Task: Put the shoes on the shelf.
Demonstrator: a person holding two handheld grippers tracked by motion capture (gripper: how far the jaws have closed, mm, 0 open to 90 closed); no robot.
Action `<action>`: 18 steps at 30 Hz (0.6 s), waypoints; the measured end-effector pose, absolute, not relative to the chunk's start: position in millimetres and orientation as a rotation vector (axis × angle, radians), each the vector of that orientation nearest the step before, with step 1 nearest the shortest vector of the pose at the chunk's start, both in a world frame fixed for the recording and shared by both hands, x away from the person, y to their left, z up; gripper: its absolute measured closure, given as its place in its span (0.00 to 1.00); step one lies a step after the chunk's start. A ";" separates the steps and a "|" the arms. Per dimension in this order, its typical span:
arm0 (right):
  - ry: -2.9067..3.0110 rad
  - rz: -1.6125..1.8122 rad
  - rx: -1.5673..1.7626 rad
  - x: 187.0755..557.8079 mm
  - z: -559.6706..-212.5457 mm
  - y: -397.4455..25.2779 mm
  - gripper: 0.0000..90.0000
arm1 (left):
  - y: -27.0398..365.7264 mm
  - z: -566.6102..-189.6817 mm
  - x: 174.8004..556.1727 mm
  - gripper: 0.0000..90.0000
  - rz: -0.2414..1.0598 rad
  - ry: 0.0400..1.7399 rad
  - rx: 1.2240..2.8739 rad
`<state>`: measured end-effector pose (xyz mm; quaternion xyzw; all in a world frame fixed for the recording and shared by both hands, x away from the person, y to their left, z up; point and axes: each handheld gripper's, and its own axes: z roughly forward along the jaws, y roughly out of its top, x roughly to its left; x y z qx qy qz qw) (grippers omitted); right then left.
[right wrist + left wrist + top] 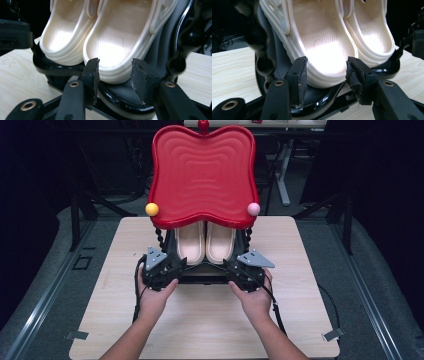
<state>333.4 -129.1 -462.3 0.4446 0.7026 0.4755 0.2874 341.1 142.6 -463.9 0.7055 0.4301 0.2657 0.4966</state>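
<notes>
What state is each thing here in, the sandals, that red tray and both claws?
Left cream sandal: heel end on the black rack's lower shelf, between open jaws.
Right cream sandal: the same.
Red tray: on top of the rack, bare.
Left gripper: open.
Right gripper: open.

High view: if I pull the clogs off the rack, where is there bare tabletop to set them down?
Bare table lies left of the left gripper, right of the right gripper, and along the near edge between the forearms. The middle is crowded: the black rack, the cream clogs, the red tray overhead.
</notes>
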 end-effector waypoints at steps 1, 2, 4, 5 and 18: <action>1.879 1.271 1.184 331.4 -462.4 -130.8 0.63 | 144.5 -464.3 339.3 0.57 0.643 1.044 1.709; 1.876 1.279 1.182 329.6 -462.6 -132.3 0.63 | 146.0 -464.6 338.2 0.57 0.640 1.044 1.710; 1.875 1.283 1.176 326.2 -463.0 -135.0 0.63 | 150.0 -465.7 334.9 0.56 0.638 1.047 1.713; 1.884 1.275 1.177 324.5 -462.6 -136.6 0.62 | 152.4 -466.2 333.2 0.56 0.634 1.045 1.719; 1.897 1.236 1.150 300.1 -465.3 -157.2 0.62 | 186.3 -482.6 303.3 0.55 0.632 1.065 1.756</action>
